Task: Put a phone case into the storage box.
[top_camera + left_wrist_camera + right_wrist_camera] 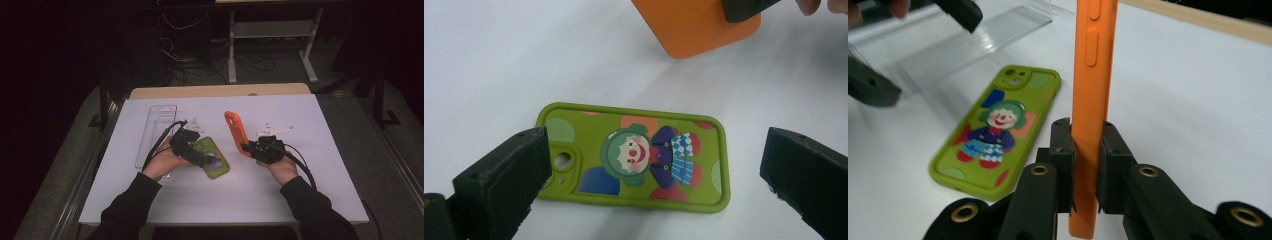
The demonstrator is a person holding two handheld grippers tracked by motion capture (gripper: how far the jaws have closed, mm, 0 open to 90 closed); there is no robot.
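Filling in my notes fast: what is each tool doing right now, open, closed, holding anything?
Left tool: open, jaws standing either side of the green phone case on the table, not pressing it.
Right tool: closed on the orange phone case, held on edge.

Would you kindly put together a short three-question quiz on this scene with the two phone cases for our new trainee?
1. True or false: the right gripper is shut on the orange phone case.
2. Which way up does the green phone case lie on the white table? A) clown picture up B) clown picture down C) standing on its edge
3. What long see-through thing lies on the table beyond the left gripper?

Key
1. True: its jaws clamp the case's edge, holding it upright.
2. A.
3. A clear plastic tray.
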